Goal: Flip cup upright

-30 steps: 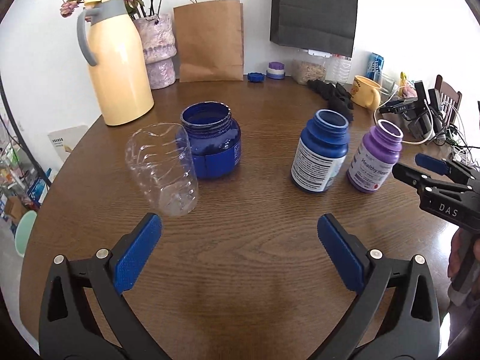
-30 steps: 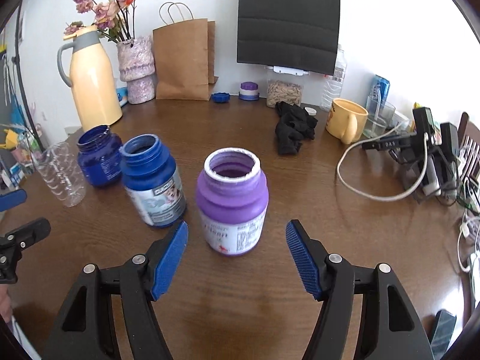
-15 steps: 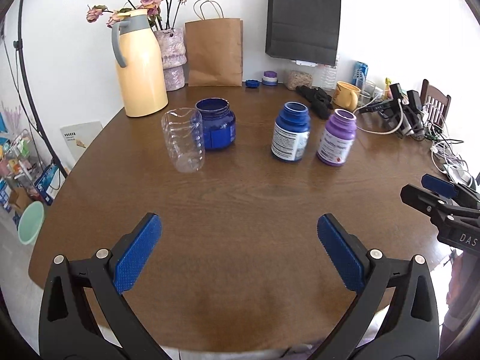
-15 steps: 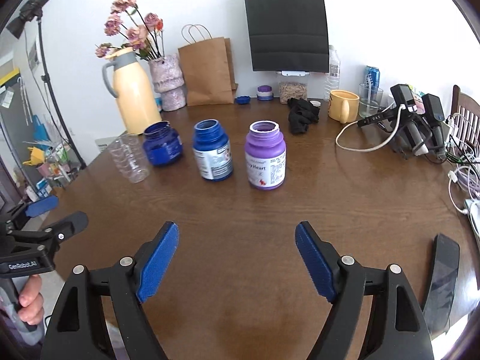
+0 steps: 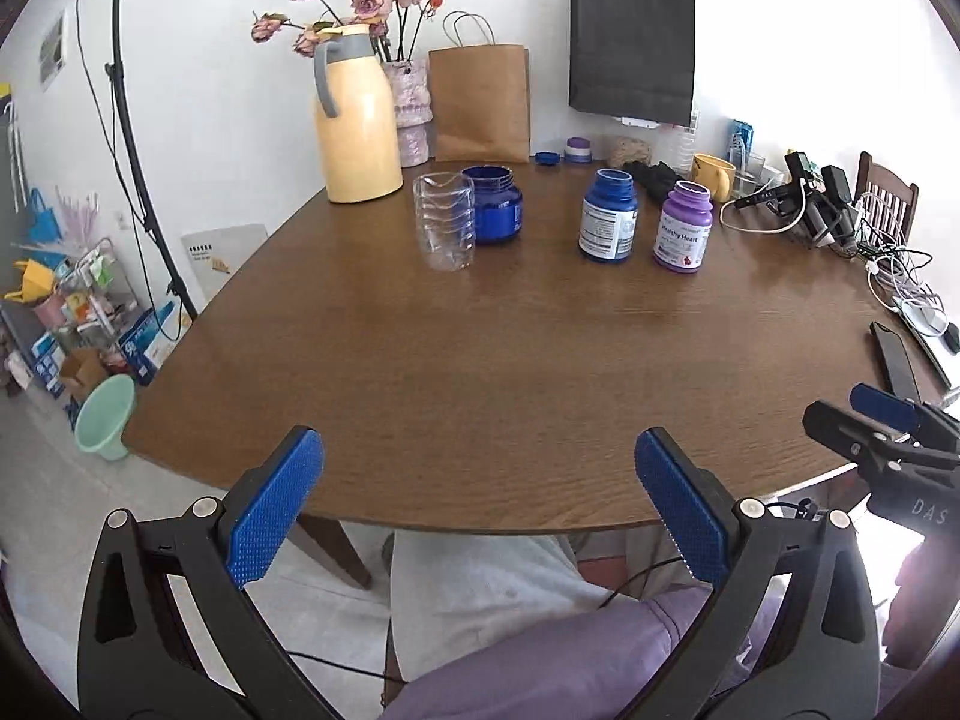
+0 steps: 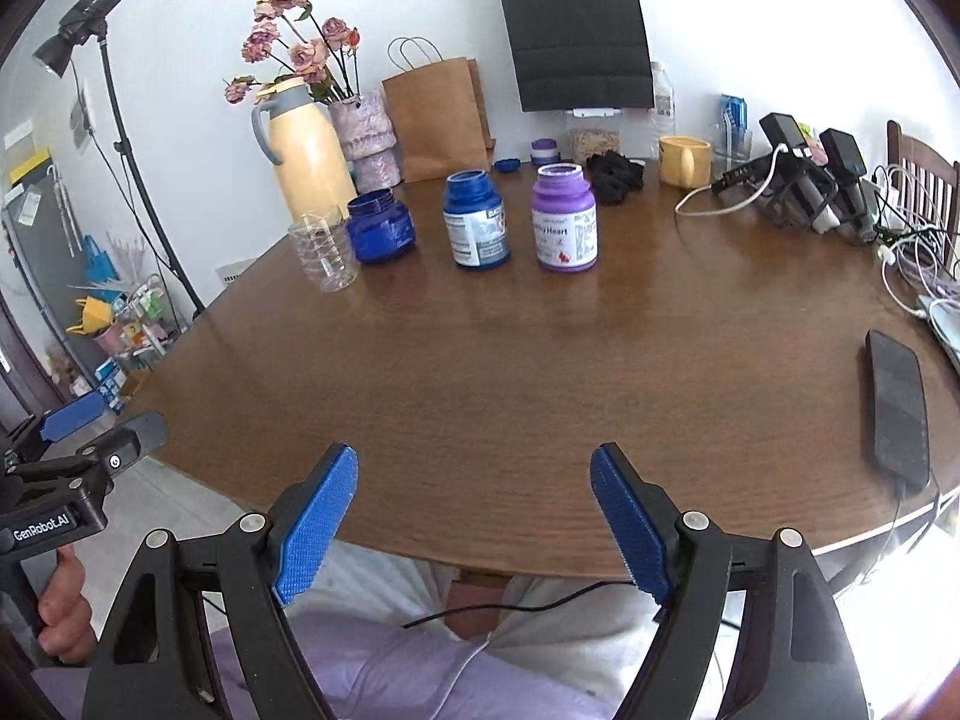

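Cup (image 5: 444, 221), clear thin plastic, stands mouth-up on the tabletop (image 5: 480, 372) just beside the blue jar (image 5: 493, 204); likely light, crushable, best gripped mid-wall. Left tool (image 5: 479, 510) and right tool (image 6: 474, 525) gape, empty, well back.

Two black handheld grippers, blue-padded fingers

The left gripper (image 5: 479, 501) and right gripper (image 6: 474, 519) share black triangular frames, silver screws and blue, dotted rubber pads on the fingers (image 5: 273, 504). White lettering reads "GenRobot.AI" on one, "DAS" on the other. The person wears a lilac top (image 6: 384, 669) and pale trousers (image 5: 480, 576); a thin black cable (image 6: 522, 603) crosses the trousers.
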A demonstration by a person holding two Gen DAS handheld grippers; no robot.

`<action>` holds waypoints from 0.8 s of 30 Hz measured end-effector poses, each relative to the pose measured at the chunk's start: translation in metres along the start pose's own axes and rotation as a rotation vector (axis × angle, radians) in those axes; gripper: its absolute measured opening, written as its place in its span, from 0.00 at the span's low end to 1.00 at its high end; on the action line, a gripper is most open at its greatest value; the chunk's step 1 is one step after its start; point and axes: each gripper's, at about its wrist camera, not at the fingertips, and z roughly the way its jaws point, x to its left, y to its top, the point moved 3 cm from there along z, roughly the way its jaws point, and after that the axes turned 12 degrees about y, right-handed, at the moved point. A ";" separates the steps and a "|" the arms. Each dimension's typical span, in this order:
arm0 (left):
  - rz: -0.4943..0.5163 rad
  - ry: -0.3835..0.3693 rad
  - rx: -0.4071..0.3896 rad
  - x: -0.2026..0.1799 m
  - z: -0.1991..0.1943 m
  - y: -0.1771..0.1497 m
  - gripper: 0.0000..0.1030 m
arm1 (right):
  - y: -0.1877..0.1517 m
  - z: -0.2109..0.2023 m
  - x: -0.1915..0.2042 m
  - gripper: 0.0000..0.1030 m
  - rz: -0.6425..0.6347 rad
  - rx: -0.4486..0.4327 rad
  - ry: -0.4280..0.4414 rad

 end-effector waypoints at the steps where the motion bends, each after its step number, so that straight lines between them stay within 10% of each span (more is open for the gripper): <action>1: 0.001 -0.011 0.011 0.000 0.000 -0.005 1.00 | -0.004 0.002 0.003 0.81 -0.005 0.011 0.005; 24: 0.020 -0.021 -0.038 -0.012 -0.015 -0.009 1.00 | -0.003 -0.003 0.008 0.81 -0.027 0.019 -0.003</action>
